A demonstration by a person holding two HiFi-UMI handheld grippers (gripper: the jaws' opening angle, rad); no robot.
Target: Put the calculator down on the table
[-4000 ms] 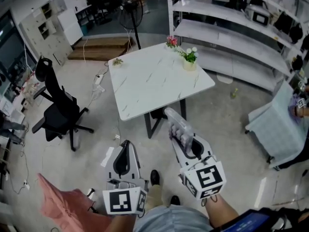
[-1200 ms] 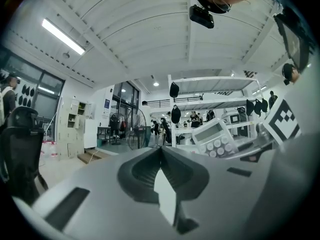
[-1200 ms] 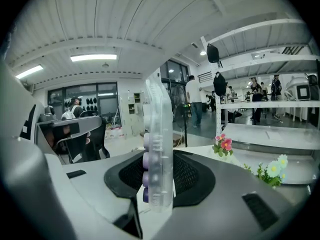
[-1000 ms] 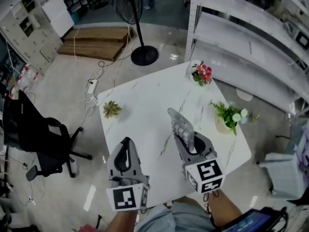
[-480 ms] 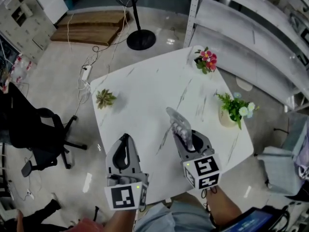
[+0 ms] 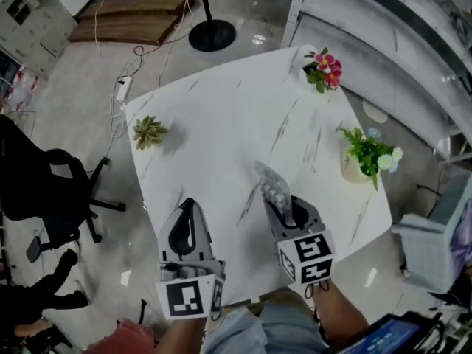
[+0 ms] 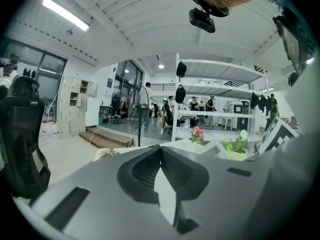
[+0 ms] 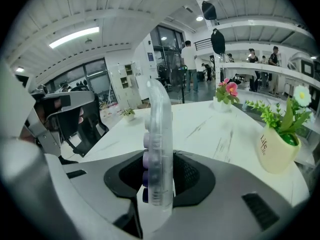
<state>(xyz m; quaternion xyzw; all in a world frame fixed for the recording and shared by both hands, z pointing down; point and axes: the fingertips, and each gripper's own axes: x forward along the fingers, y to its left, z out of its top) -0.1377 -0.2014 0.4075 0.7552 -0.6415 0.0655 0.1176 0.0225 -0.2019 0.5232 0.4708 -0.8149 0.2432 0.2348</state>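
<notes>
The calculator (image 6: 273, 189) is a clear slab with purple keys, standing on edge in my right gripper (image 6: 284, 214), which is shut on its lower part. In the right gripper view the calculator (image 8: 159, 134) rises upright from between the jaws of the right gripper (image 8: 159, 181), above the white marble table (image 8: 215, 129). My left gripper (image 6: 188, 206) hangs over the table's (image 6: 221, 124) near left edge, shut and holding nothing. In the left gripper view the left gripper (image 7: 160, 149) has its jaws meeting at the tips.
On the table stand a small succulent (image 6: 150, 132) at the left, a pink flower pot (image 6: 324, 68) at the far corner and a cream pot with a green plant (image 6: 365, 159) at the right. A black office chair (image 6: 37, 190) stands left. A fan base (image 6: 212, 34) and grey shelving (image 6: 383, 28) stand beyond.
Both grippers have sunk toward the table, which now lies closer and fills more of the head view. The calculator stays upright in the right gripper. The left stays shut.
</notes>
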